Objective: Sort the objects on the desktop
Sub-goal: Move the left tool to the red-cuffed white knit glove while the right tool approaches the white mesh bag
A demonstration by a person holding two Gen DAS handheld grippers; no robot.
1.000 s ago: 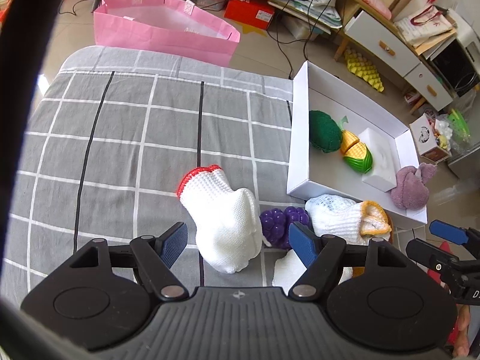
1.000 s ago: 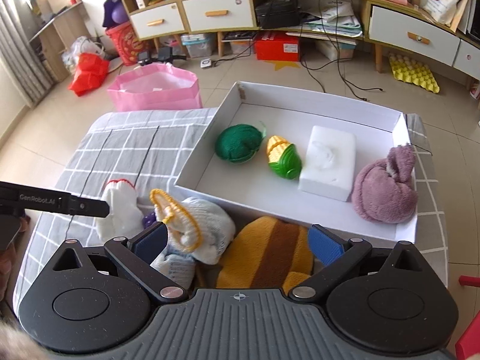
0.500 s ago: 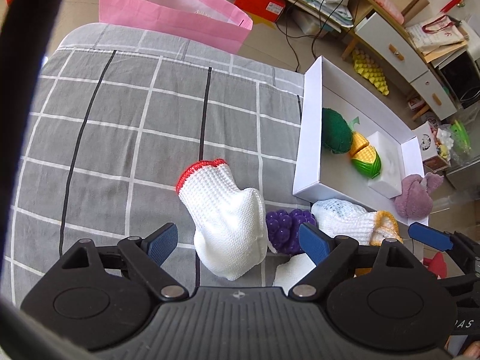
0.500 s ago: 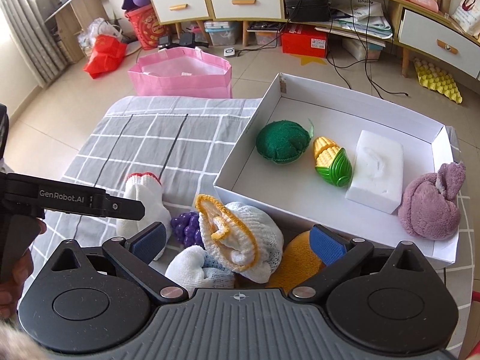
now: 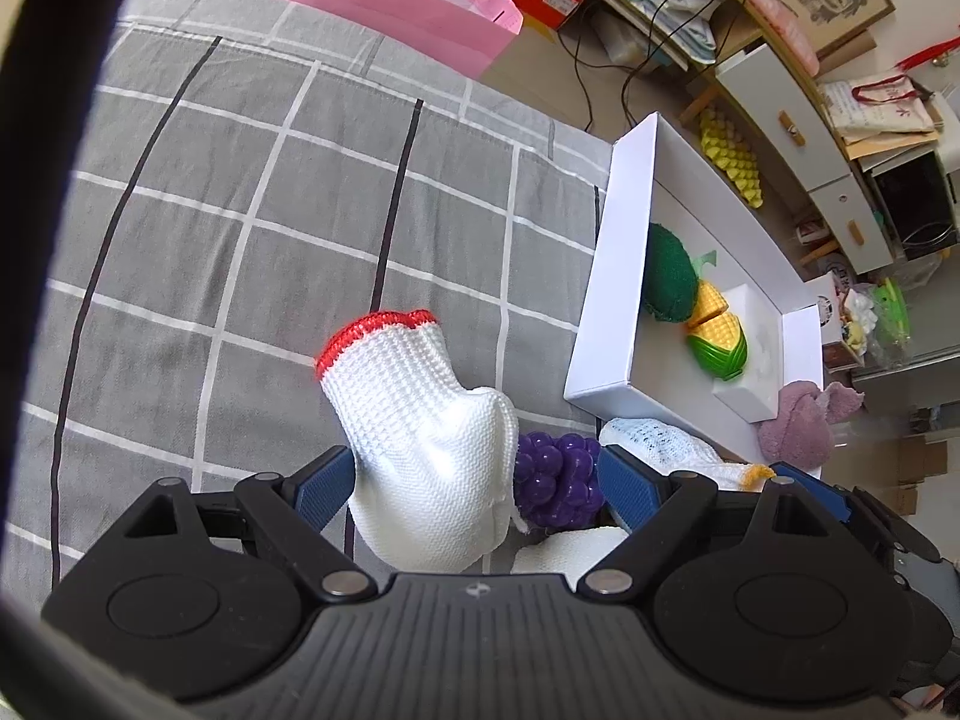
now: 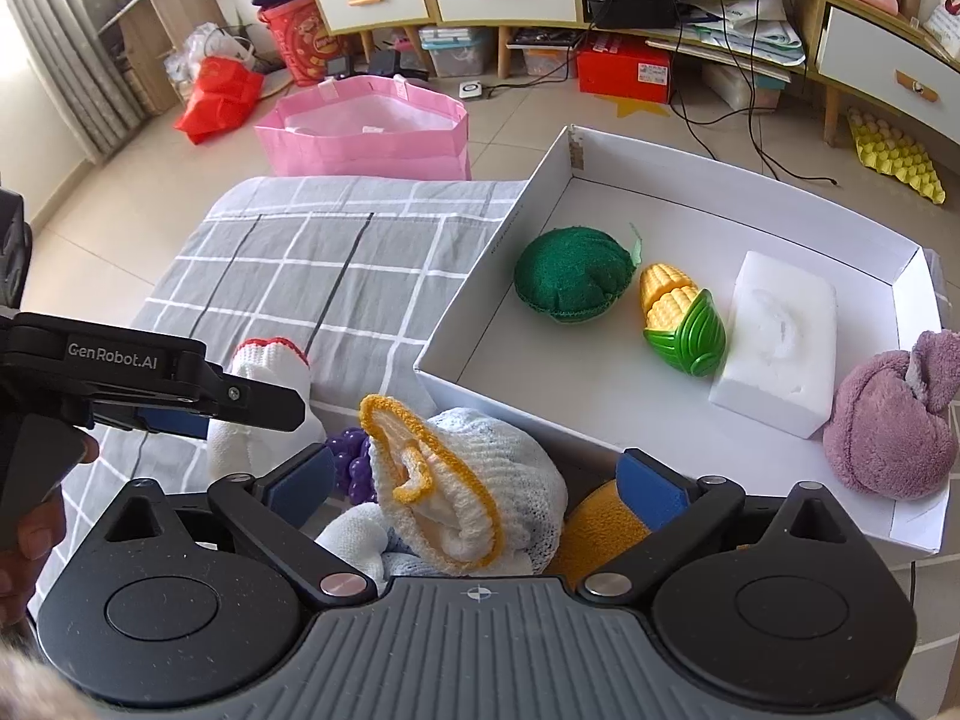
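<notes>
Gloves and toy fruit lie heaped just ahead of my two tools on the grey checked cloth (image 5: 252, 192), and over the last second I have brought both tools down and in on that heap. My left gripper (image 5: 474, 483) has sunk until the red-cuffed white glove (image 5: 420, 420) fills the space between its jaws, where a second ago that glove lay well ahead of the tips; the jaws stand apart, the left pad touching or nearly touching the knit and the right pad beside the purple grapes (image 5: 558, 477), which sit pressed against the glove's right side. My right gripper (image 6: 474, 483) has likewise closed in on the yellow-cuffed glove (image 6: 462, 492), which now sits between its spread jaws, with an orange plush thing (image 6: 600, 528) half hidden under the right pad. Nothing is clamped yet on either side. The white box (image 6: 540, 192) ahead and to the right already holds the green knitted pad (image 6: 570, 282), the toy corn (image 6: 678, 324) and a white foam block (image 6: 780, 336), with a mauve towel bundle (image 6: 888, 426) at its near right corner. I judge that both approaches are done and the squeeze comes next; on the left, the risk is pinching the grapes along with the glove.
</notes>
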